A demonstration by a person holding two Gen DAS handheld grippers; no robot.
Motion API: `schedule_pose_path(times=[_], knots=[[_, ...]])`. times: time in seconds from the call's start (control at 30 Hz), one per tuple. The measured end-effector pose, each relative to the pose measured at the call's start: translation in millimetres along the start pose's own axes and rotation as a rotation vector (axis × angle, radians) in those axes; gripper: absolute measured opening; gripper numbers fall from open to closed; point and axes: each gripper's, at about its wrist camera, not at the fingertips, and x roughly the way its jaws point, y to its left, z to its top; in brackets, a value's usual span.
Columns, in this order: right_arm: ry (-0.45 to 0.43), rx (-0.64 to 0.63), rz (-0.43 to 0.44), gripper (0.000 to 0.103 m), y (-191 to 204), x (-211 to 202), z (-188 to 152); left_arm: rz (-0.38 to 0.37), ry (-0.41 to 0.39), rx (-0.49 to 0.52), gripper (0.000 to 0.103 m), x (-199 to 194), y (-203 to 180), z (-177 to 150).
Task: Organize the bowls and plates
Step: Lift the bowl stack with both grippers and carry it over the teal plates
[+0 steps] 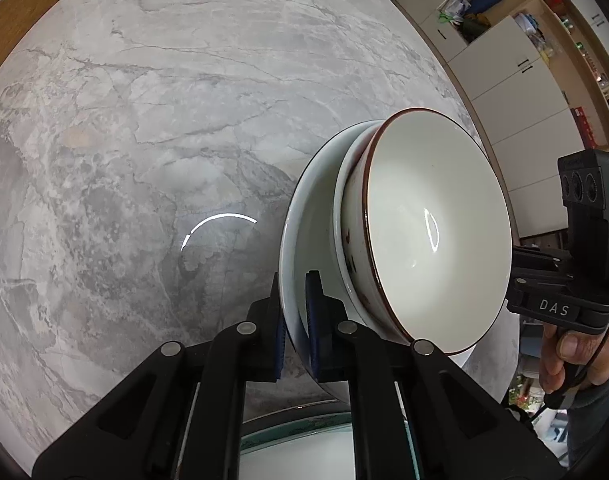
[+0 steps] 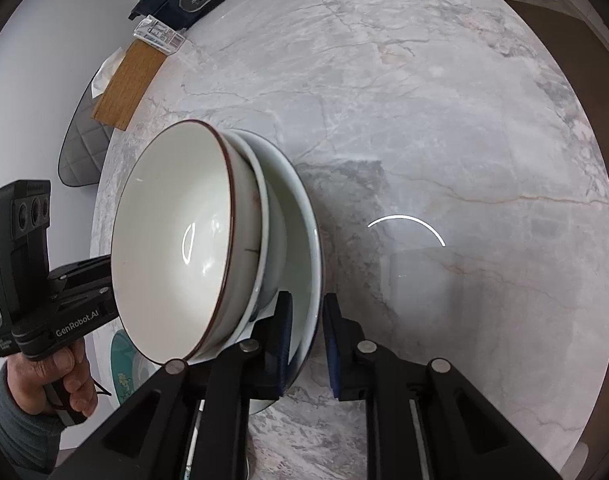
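Grey-veined marble tabletop [image 1: 144, 120] behind everything. Three nested dishes: one brown-rimmed white bowl [image 1: 436, 236] innermost, one plain white bowl [image 1: 340, 216] around it, one big pale dish [image 1: 304, 220] outermost. All glossy, with a lamp glint inside the bowl. Seen from the left wrist as tipped on edge, mouths facing right toward the right hand [image 1: 572, 356], stack axis running across the view. Placed between both tongs, over the tabletop near its edge.

Left tongs [image 1: 296, 316] clamped on the dish's rim, one pad inside, one outside. Right tongs [image 2: 308, 340] straddling the opposite rim, slightly apart, with a gap at the outer pad. One teal-rimmed plate [image 1: 296, 428] lower down.
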Motion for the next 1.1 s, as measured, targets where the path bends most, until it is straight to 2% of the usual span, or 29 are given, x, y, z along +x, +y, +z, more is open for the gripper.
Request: schedule_pose_path(times=[0.23, 0.57, 0.87, 1.1], knots=[[-0.004, -0.013, -0.023, 0.017, 14, -7, -3, 0.0, -0.014, -0.01, 0.006, -14, -1, -8], [-0.042, -0.054, -0.022, 0.017, 45, -45, -11, 0.021, -0.073, 0.006, 0.007, -72, -10, -25], [-0.063, -0.116, -0.006, 0.017, 88, -74, -40, 0.045, -0.132, 0.0, 0.007, -141, -10, -71], [-0.058, -0.16, -0.009, 0.017, 121, -78, -80, 0.063, -0.144, -0.013, 0.007, -177, -4, -127]])
